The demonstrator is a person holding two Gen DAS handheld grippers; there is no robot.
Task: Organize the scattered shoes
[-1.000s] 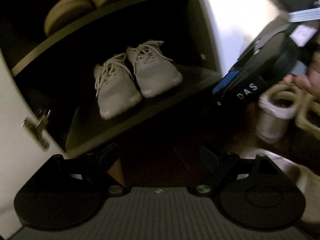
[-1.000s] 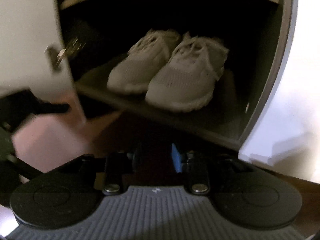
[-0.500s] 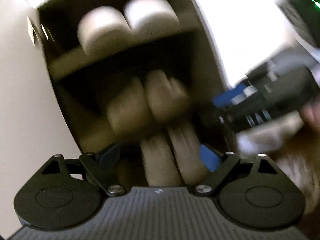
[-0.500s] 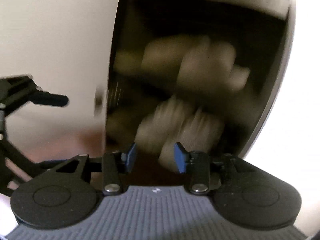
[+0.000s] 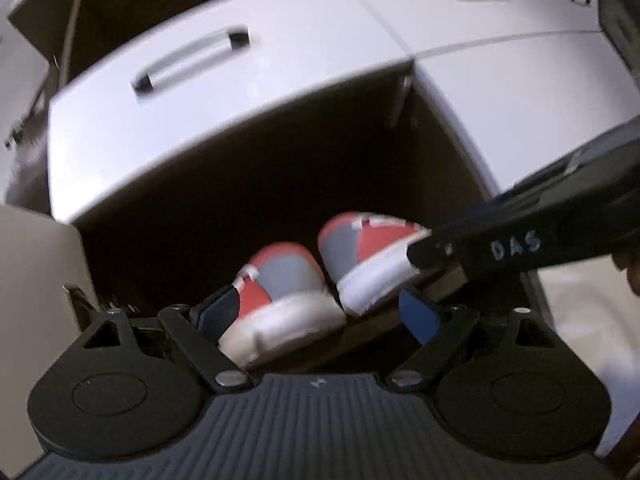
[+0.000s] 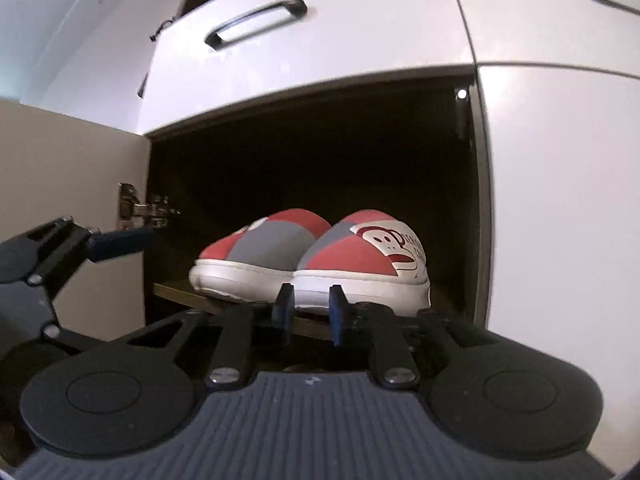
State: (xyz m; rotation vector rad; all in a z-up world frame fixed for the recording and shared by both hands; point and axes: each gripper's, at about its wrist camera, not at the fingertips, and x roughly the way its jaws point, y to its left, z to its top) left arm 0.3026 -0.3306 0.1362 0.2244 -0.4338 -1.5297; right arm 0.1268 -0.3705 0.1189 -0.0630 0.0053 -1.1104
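A pair of red and grey slip-on shoes (image 6: 312,256) with white soles stands side by side on a dark shelf (image 6: 176,290) inside the open cabinet. The right shoe (image 6: 380,256) bears a monkey print. My right gripper (image 6: 309,312) hangs just in front of the shelf edge, pointing level at the pair. Its jaws are closing to a narrow gap with nothing between them. My left gripper (image 5: 318,314) faces the same shoes (image 5: 288,280) from the left. Its jaws are wide and closing slightly, and they hold nothing. It shows in the right wrist view as the left gripper (image 6: 116,240) near the door hinge.
White drawer fronts with black handles (image 6: 256,24) sit above the cabinet opening. The open beige door (image 6: 72,184) with its metal hinge (image 6: 136,210) stands at the left. A closed white door (image 6: 560,200) borders the opening on the right. The right gripper's black body (image 5: 520,240) crosses the left wrist view.
Both grippers rose from the low shelf with white lace-up sneakers to the upper shelf with the red shoes and tilted up to level. The right gripper's jaws narrowed.
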